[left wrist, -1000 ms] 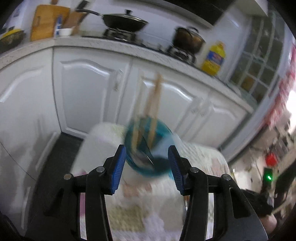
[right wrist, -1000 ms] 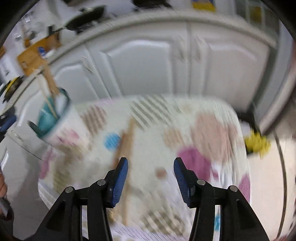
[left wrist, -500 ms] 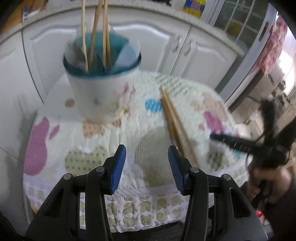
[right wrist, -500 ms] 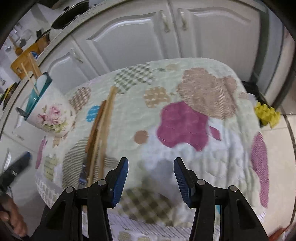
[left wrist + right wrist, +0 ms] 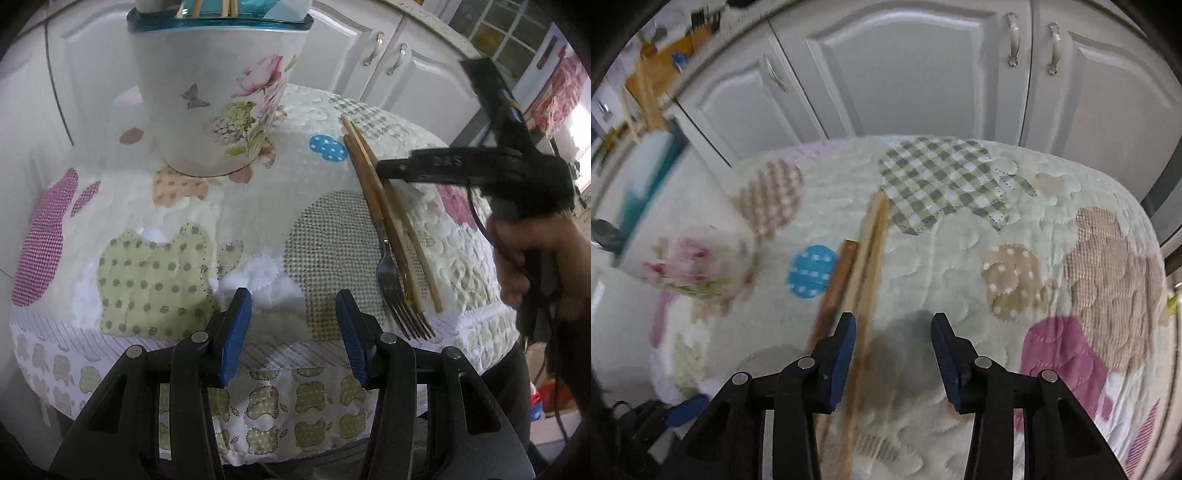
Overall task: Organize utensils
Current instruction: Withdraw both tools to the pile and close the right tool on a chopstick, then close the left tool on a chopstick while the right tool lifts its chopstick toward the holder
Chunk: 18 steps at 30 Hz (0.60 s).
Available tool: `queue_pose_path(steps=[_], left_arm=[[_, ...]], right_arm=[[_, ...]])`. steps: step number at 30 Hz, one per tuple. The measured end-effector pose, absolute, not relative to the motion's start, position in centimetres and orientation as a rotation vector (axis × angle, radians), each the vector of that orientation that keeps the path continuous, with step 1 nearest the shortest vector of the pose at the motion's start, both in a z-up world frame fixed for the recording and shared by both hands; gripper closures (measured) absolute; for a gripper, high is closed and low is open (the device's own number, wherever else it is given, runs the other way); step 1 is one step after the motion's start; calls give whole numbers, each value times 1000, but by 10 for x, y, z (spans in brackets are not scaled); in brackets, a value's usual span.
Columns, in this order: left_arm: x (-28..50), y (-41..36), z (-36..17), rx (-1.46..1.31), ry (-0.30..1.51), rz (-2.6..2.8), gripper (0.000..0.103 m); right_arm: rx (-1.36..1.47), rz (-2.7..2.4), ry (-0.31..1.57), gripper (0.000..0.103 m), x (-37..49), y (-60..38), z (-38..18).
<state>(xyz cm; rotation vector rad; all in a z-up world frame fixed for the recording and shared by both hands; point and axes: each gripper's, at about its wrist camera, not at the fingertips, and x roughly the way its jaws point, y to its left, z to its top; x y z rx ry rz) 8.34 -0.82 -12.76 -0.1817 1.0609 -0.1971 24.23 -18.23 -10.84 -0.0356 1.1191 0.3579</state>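
Two views. Left wrist: my left gripper [image 5: 293, 334] half-open, empty; holder [image 5: 218, 92] now set down ahead, fork [image 5: 400, 291] to its right. Right wrist: my right gripper [image 5: 893, 349], jaws just closing, empty, has descended beside chopsticks [image 5: 866, 266]; pickup next.

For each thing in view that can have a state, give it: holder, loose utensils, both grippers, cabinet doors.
White floral ceramic utensil holder: upright on the quilted cloth, chopsticks standing inside.
Wooden chopsticks: lying flat on the cloth, not yet picked up.
Wood-handled metal fork: lying flat beside the chopsticks.
Left gripper: open, empty.
Right gripper: open, fingers have just been closing, low over the chopsticks, nothing gripped.
White cabinet doors: closed.
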Motion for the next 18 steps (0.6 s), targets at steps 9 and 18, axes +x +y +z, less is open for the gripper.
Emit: queue_pose_path(steps=[9,18], left_arm=[[81,-5,-127,-197,1055,-210,52],[114,-43,-101,-127,1033,-326,52]], right_arm=[[-168,287,1130,68,271,-154,-111],[-129,277,1160,98,269,-204,-108]])
